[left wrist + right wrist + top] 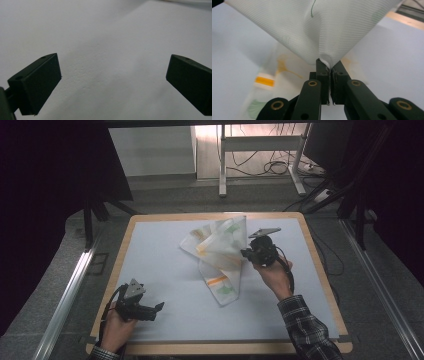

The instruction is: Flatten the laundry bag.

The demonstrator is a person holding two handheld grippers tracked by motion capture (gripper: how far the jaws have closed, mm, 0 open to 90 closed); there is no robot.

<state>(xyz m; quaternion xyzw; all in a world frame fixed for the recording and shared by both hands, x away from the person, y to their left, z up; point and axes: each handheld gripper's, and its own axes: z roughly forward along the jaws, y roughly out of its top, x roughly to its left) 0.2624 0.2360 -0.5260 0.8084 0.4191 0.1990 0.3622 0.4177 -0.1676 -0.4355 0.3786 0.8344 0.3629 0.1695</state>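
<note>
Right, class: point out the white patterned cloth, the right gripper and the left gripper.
white patterned cloth [220, 251]: high view, on its lifted middle fold.
right gripper [329, 65]: right gripper view, where its jaws pinch the cloth.
left gripper [113, 75]: left gripper view, midway between its spread jaws.

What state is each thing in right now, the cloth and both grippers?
Cloth: crumpled, one part lifted off the table, the rest lying on it.
Right gripper: shut on the cloth, raised.
Left gripper: open, nothing between its jaws, low over the table.
</note>
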